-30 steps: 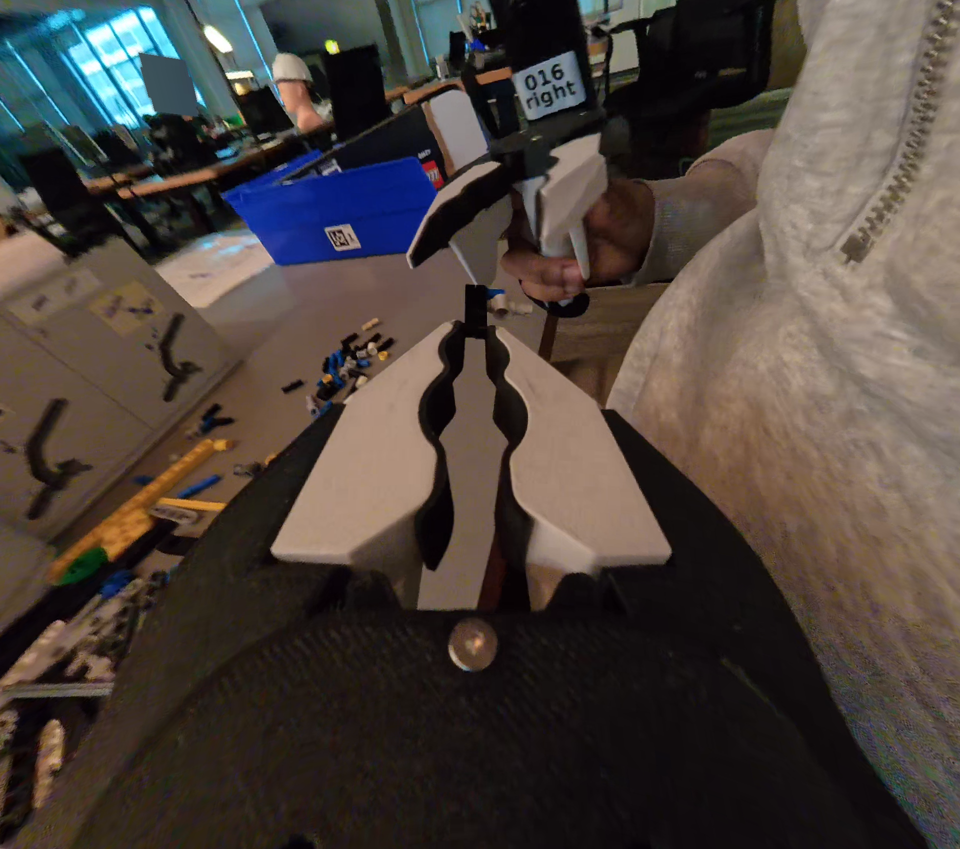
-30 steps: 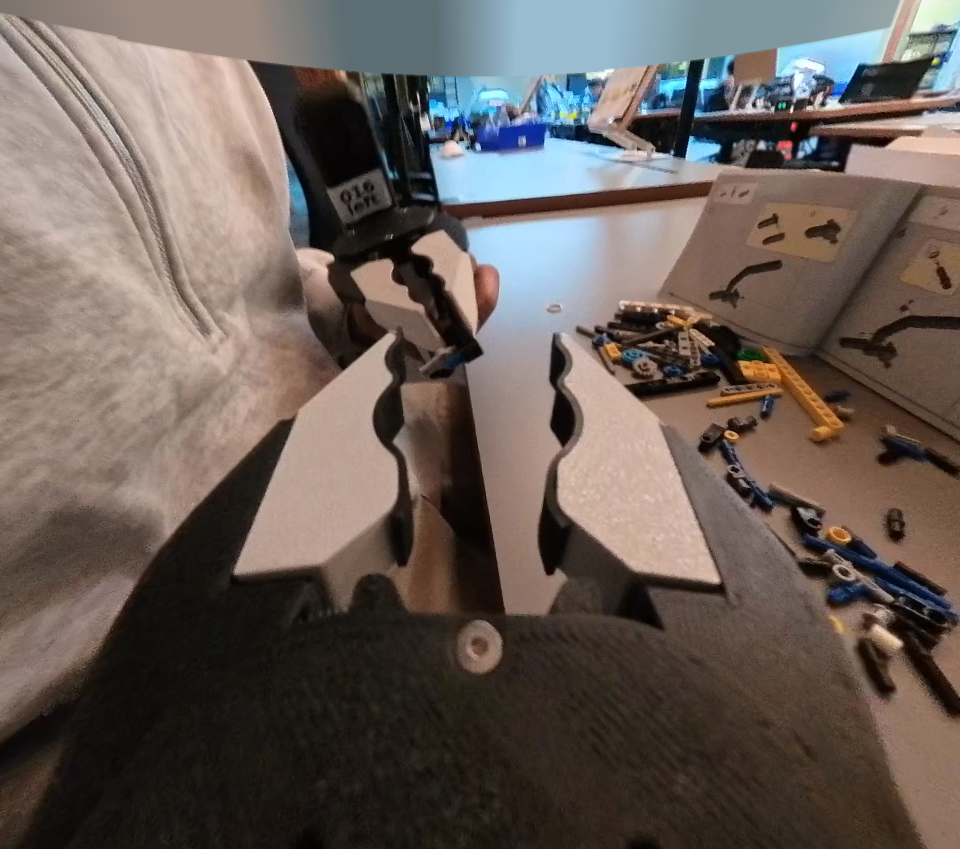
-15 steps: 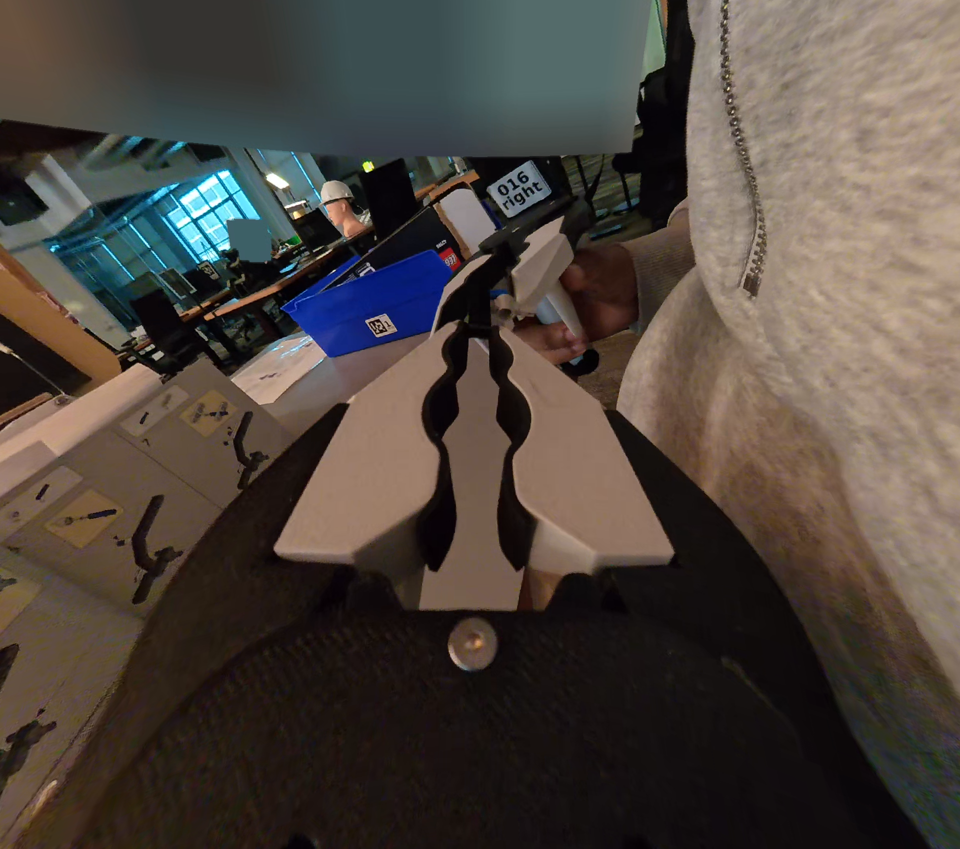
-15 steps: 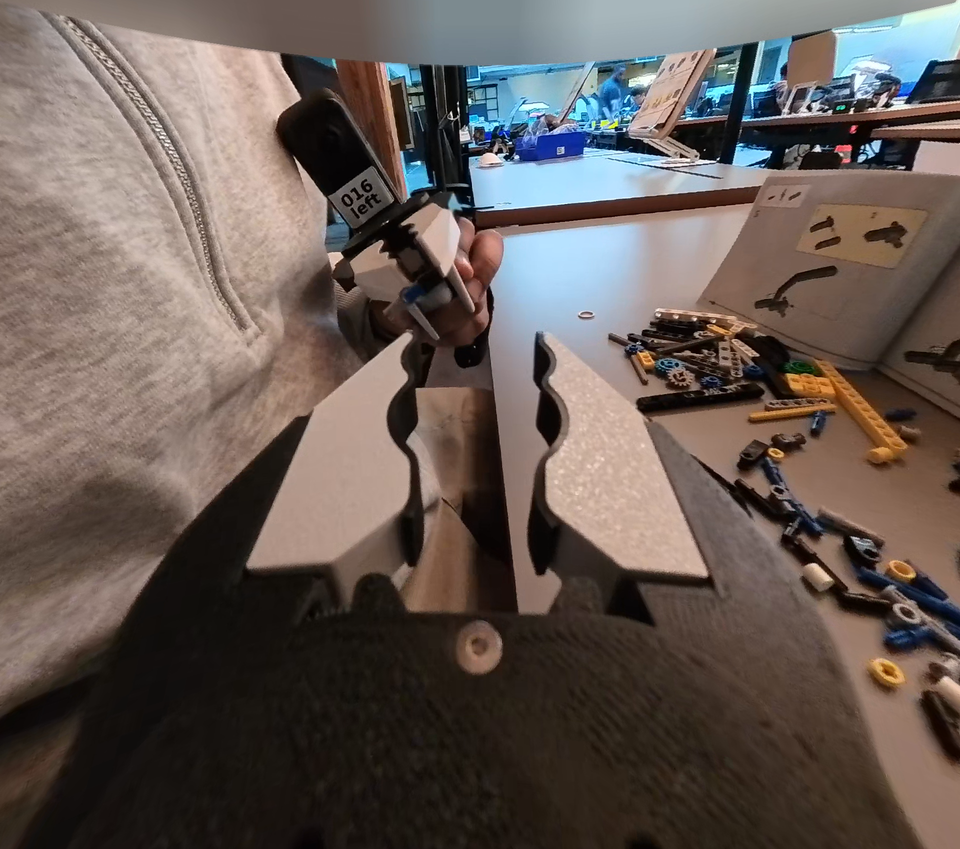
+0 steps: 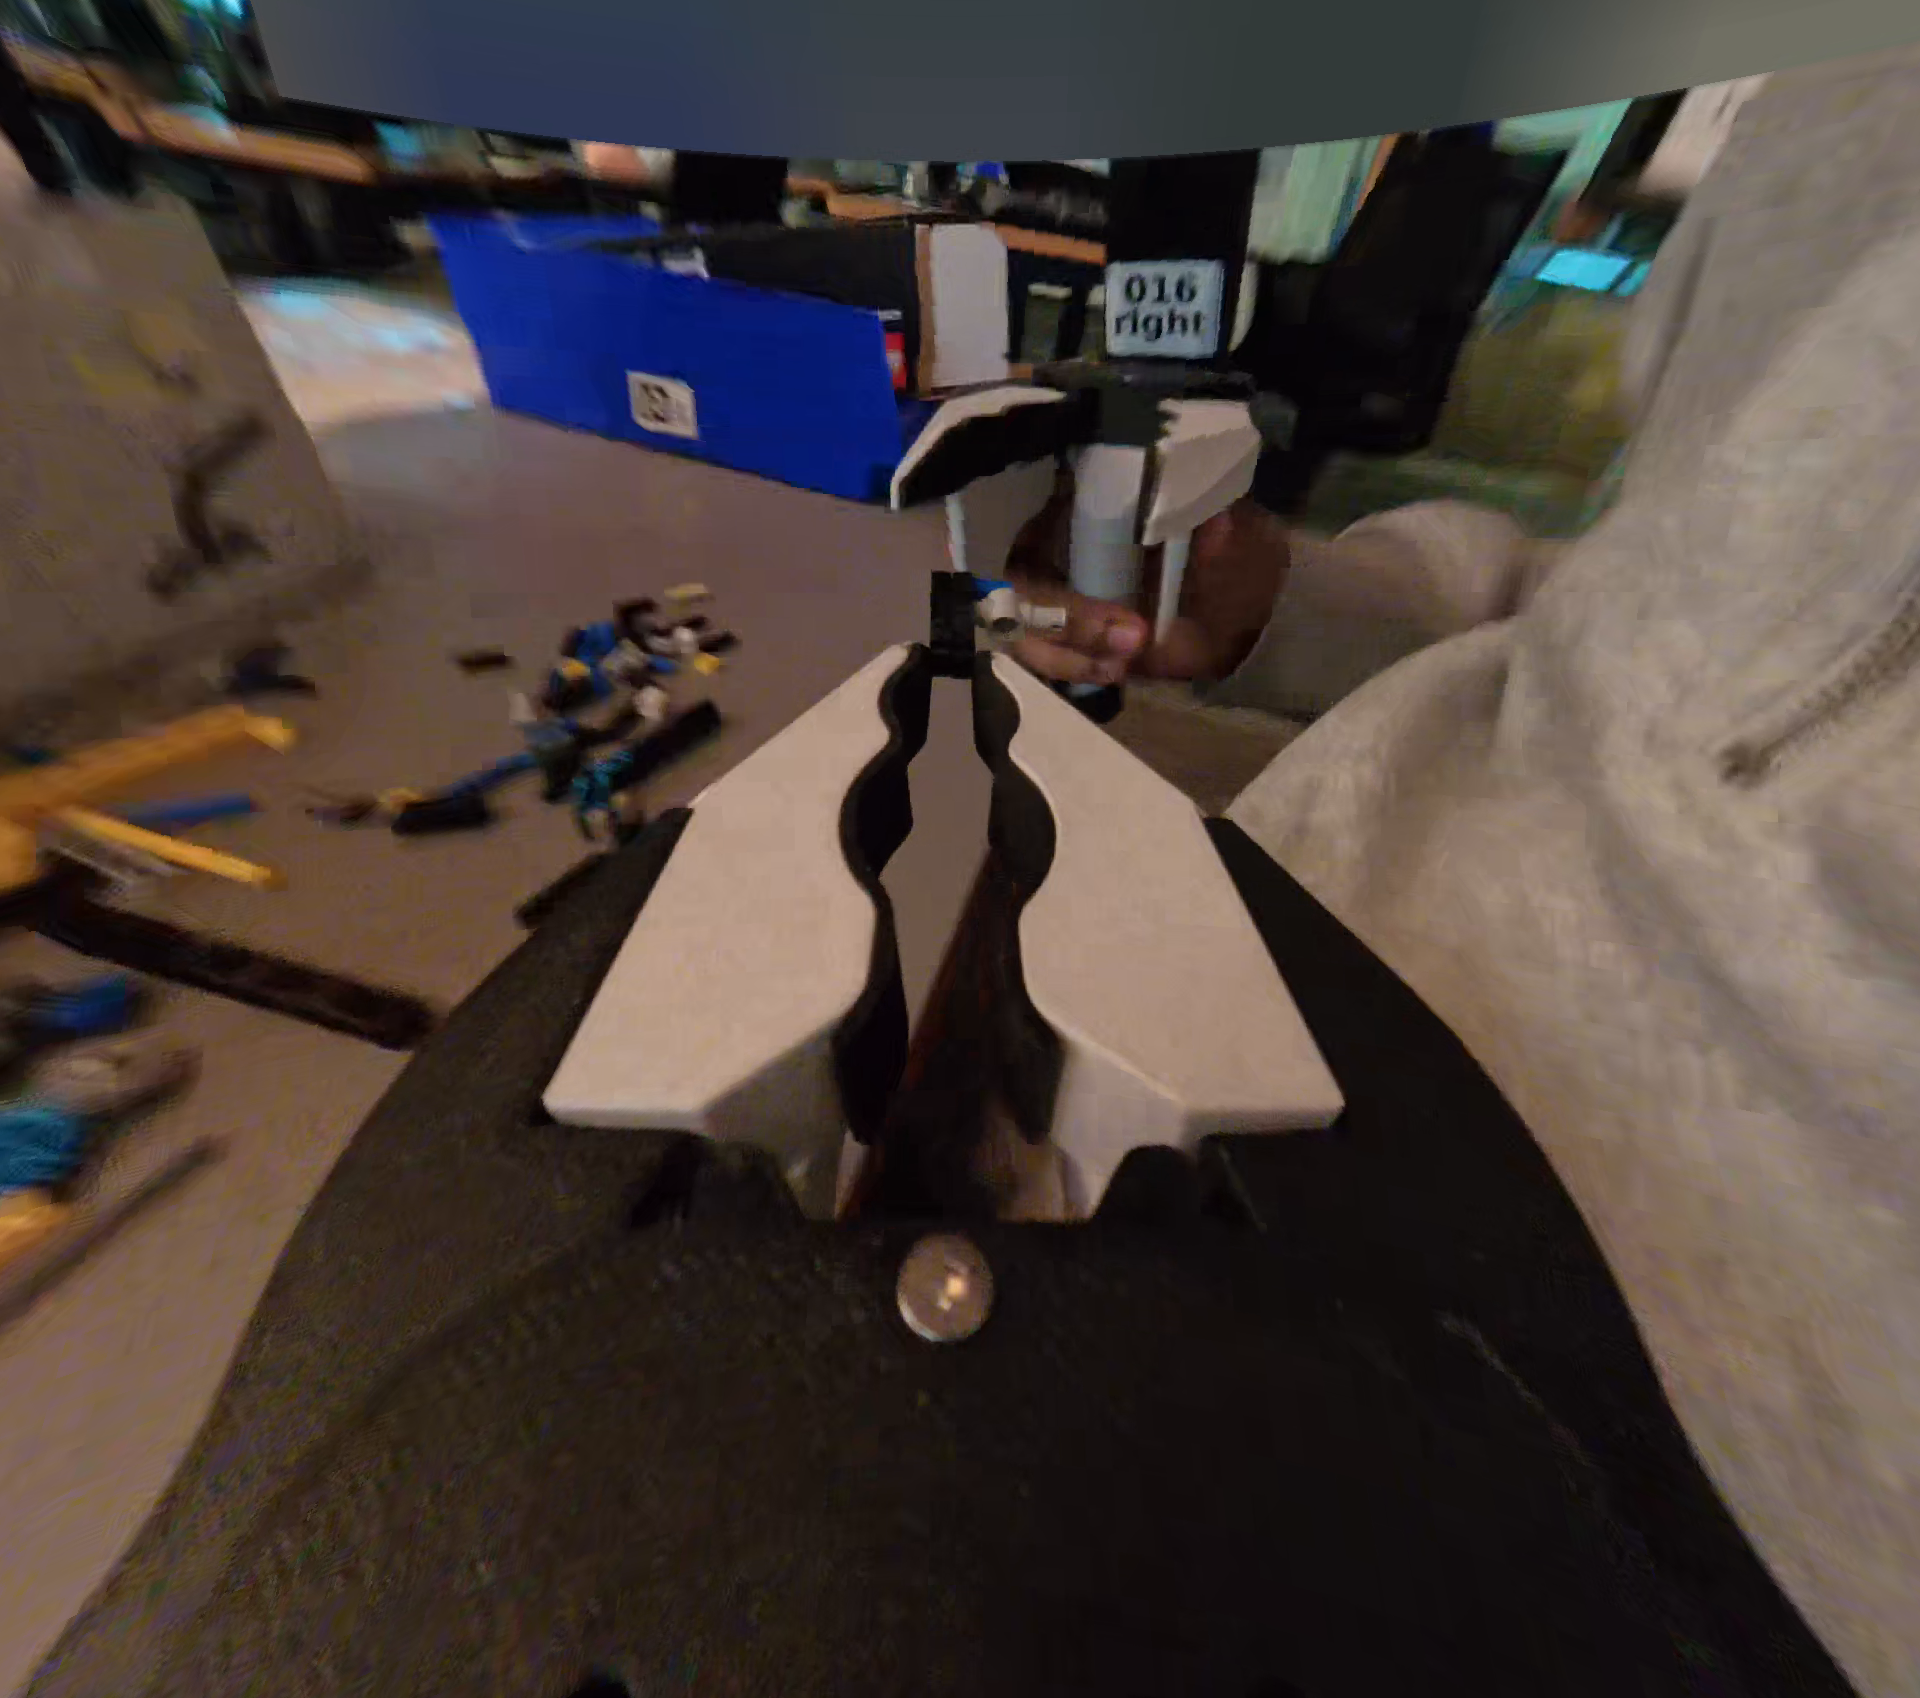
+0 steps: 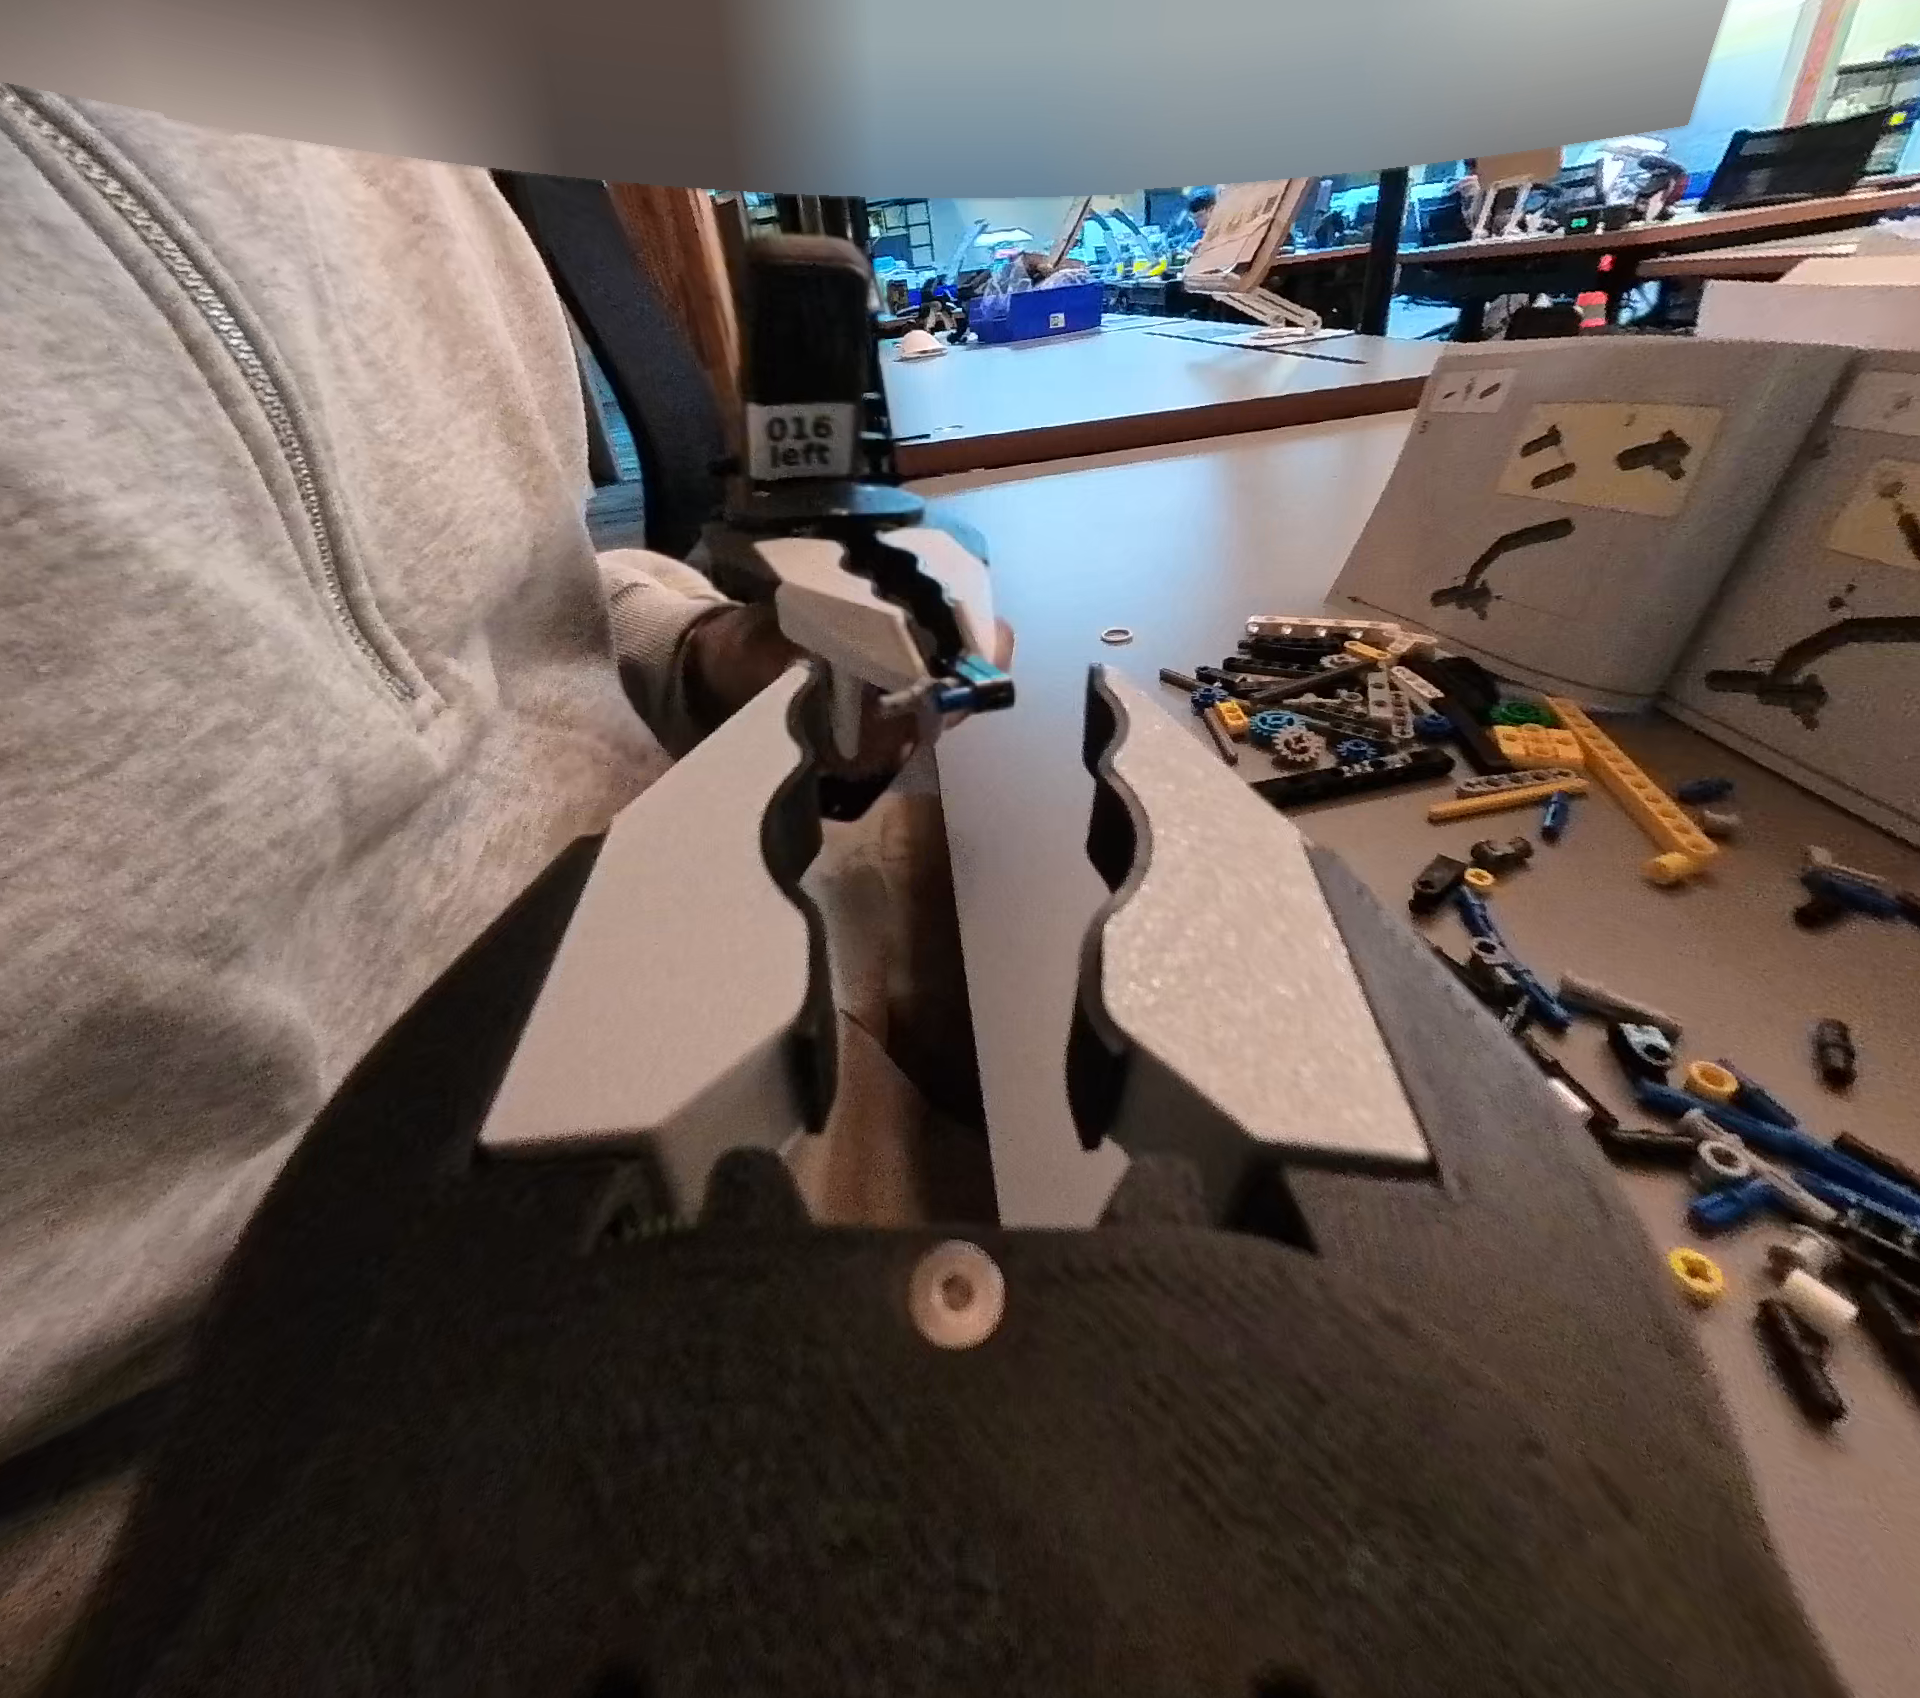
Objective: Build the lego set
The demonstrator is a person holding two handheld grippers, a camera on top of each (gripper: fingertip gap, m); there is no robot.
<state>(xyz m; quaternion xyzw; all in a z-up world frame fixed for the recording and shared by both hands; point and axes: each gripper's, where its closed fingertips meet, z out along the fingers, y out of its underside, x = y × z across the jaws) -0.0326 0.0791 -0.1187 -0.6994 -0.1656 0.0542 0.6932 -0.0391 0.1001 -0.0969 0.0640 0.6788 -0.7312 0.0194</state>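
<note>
**Left gripper swung back down over the table, small piece pinched at its tips**

Since half a second ago the left wrist view has been tipped downward, so that the scattered lego pieces [image 5: 623,692] are brought back into sight, and the right gripper [image 5: 1070,599] is now seen nearly head-on rather than from the side. The left gripper [image 5: 951,661] is pressed together on a small black lego piece [image 5: 951,614], gripped at the very fingertips and standing up from them; a blue and pale grey part [image 5: 997,614] is seen sticking out sideways from its upper end. In the right wrist view the same assembly [image 6: 961,694] is seen at the tips of the left gripper [image 6: 940,682], held above the near table edge.

The right gripper [image 6: 945,692] is spread wide with nothing between its fingers [image 6: 1226,921]. It is held opposite the left gripper, close to the carried piece but apart from it.

On the grey table [image 6: 1039,526] the loose pieces [image 6: 1382,713] are strewn to the right, among them a long yellow beam [image 6: 1631,781] and a black beam [image 6: 1351,779]. An open instruction booklet [image 6: 1579,526] is propped behind them. A blue bin [image 5: 686,381] stands farther back. A grey zipped sweatshirt [image 5: 1662,817] fills the side of both views.
</note>
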